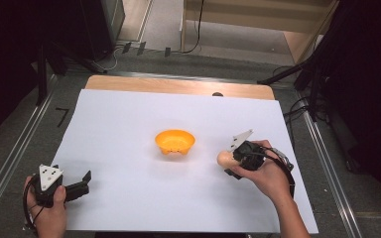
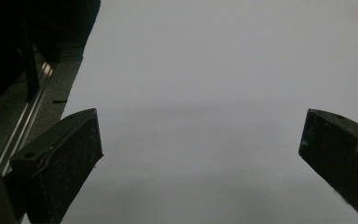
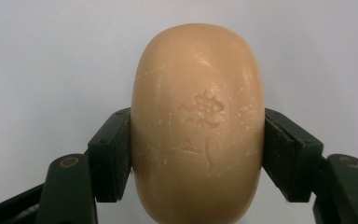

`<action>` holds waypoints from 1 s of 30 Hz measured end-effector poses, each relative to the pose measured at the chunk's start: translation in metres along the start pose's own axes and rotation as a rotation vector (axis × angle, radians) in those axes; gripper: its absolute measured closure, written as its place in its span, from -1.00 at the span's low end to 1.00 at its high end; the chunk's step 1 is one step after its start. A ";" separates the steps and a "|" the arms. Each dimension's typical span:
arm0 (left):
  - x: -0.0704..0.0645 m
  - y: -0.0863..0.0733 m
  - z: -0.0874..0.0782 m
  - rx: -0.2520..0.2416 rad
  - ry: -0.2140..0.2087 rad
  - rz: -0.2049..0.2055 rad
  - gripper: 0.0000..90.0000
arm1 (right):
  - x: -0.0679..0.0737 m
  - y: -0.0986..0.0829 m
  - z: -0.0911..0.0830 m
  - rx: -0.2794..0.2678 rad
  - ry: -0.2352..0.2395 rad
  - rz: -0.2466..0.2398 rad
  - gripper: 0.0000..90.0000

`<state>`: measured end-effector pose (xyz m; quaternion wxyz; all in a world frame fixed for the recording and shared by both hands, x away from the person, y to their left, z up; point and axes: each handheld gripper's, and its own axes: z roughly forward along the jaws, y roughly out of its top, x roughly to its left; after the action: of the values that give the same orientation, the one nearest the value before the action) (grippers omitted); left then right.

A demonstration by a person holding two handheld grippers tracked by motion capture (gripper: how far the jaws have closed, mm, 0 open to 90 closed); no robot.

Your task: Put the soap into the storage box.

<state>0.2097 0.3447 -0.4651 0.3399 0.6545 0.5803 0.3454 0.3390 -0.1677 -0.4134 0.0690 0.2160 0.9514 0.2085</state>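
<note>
Right gripper view shows the right gripper (image 3: pixel 197 140) clamped on a smooth, tan, oval bar of soap (image 3: pixel 198 126), its two black jaws pressing the soap's opposite long sides, with a faint embossed mark on the face turned toward the camera and plain white paper behind it. From the high view, the same soap (image 1: pixel 224 158) pokes out of the right gripper (image 1: pixel 230 161) toward the table's middle, just above or on the white paper sheet (image 1: pixel 129 124) that covers the wooden table (image 1: pixel 178 85); whether it rests on the sheet or is lifted clear cannot be told. A small orange plastic dish with holes in its bottom (image 1: pixel 175 141) sits near the centre of the sheet, a little to the left of the soap and apart from it. The left gripper (image 1: pixel 82 182) lies idle at the near left corner, jaws spread wide with nothing between them. The step in hand looks like carrying the gripped soap; the likely next move is to bring it over the orange dish, lower it inside the rim, and only then loosen the jaws, since the rounded, slick bar could slip or roll.
</note>
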 end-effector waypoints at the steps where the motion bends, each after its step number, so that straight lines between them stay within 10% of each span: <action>1: 0.000 0.000 0.000 0.000 0.001 -0.001 -1.00 | -0.001 0.003 0.000 -0.002 0.003 -0.003 -0.26; 30: 0.001 0.000 -0.001 -0.002 -0.007 -0.005 -1.00 | -0.025 0.079 0.002 -0.034 0.061 -0.142 -0.26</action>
<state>0.2088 0.3457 -0.4646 0.3435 0.6540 0.5802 0.3429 0.3921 -0.1133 -0.3807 0.0580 0.1405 0.9623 0.2255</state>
